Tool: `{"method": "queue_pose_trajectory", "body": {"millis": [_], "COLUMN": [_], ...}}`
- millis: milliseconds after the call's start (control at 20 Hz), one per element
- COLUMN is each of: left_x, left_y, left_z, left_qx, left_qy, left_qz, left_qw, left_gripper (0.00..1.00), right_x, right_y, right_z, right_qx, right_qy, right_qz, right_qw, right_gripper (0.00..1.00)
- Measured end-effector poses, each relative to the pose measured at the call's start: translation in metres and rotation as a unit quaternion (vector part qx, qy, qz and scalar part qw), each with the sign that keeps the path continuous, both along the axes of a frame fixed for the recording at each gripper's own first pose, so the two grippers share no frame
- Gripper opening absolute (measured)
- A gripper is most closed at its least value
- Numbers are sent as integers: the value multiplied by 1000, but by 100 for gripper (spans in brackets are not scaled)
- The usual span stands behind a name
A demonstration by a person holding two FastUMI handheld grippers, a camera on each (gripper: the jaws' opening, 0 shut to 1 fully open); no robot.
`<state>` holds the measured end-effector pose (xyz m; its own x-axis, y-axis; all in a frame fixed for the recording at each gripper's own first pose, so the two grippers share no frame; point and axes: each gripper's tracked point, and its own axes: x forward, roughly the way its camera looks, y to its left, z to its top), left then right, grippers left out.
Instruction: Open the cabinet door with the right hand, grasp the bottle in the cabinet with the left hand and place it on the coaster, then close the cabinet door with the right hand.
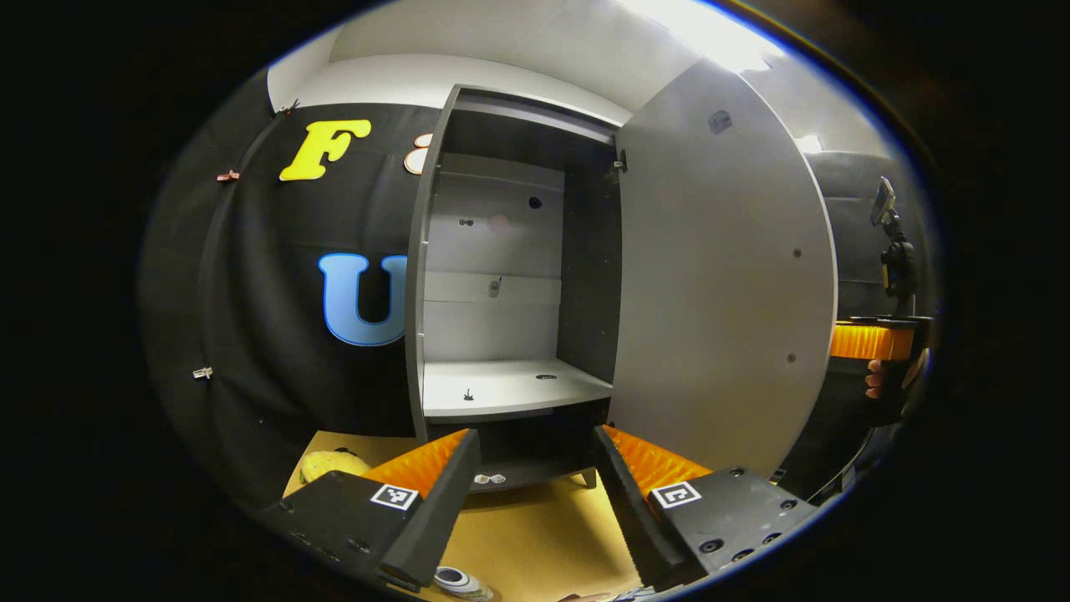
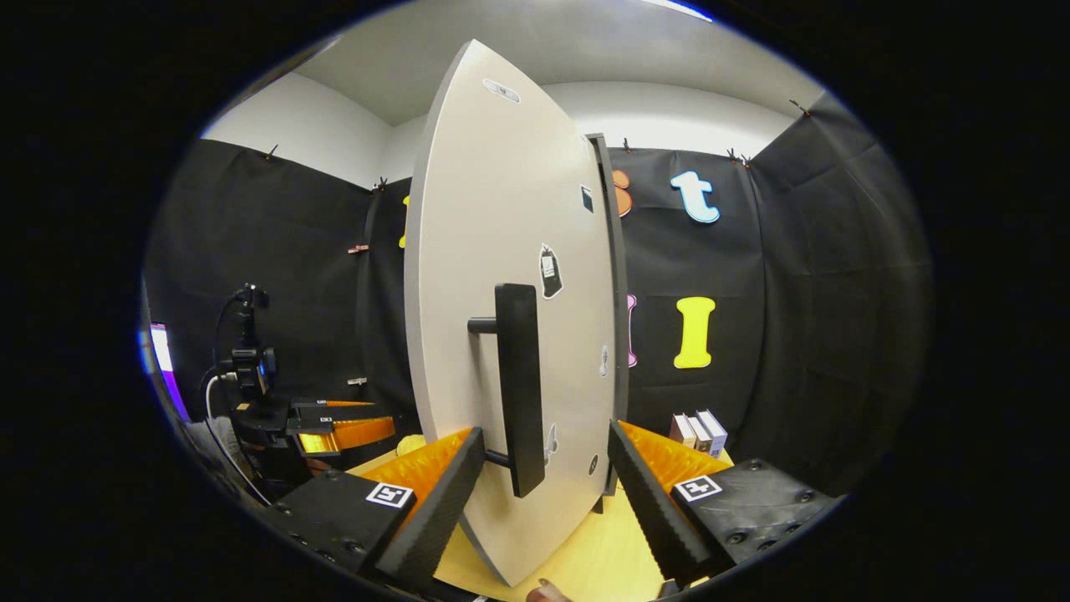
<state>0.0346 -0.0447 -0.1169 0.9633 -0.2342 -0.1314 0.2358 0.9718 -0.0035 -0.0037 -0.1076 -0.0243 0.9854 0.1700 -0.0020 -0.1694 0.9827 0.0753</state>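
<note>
2 wide-open, empty jaws: door handle (image 2: 518, 385) between right gripper's (image 2: 543, 493), cabinet (image 1: 510, 276) beyond left's (image 1: 535, 493).

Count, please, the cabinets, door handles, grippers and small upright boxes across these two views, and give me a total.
cabinet: 1
door handle: 1
grippers: 2, the left gripper and the right gripper
small boxes: 3
Total: 7
</note>
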Motion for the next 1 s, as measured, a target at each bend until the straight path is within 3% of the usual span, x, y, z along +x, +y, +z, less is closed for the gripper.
{"method": "queue_pose_trajectory", "body": {"millis": [200, 500, 750, 1000], "left_x": [-3, -15, -24, -29], "left_y": [40, 94, 116, 105], "left_z": [3, 3, 16, 24], "left_qx": [2, 8, 11, 12], "left_qy": [4, 7, -3, -17], "left_qz": [-14, -7, 5, 12], "left_qw": [1000, 1000, 1000, 1000], "left_gripper": [86, 86, 85, 85], "right_x": [21, 54, 58, 50], "right_y": [47, 125, 135, 100], "right_z": [-2, 2, 7, 4], "right_qx": [4, 3, 5, -7], "right_qy": [-2, -16, -25, -19], "right_qz": [-12, 23, 14, -28], "right_qw": [1000, 1000, 1000, 999], "right_gripper": [97, 97, 97, 98]}}
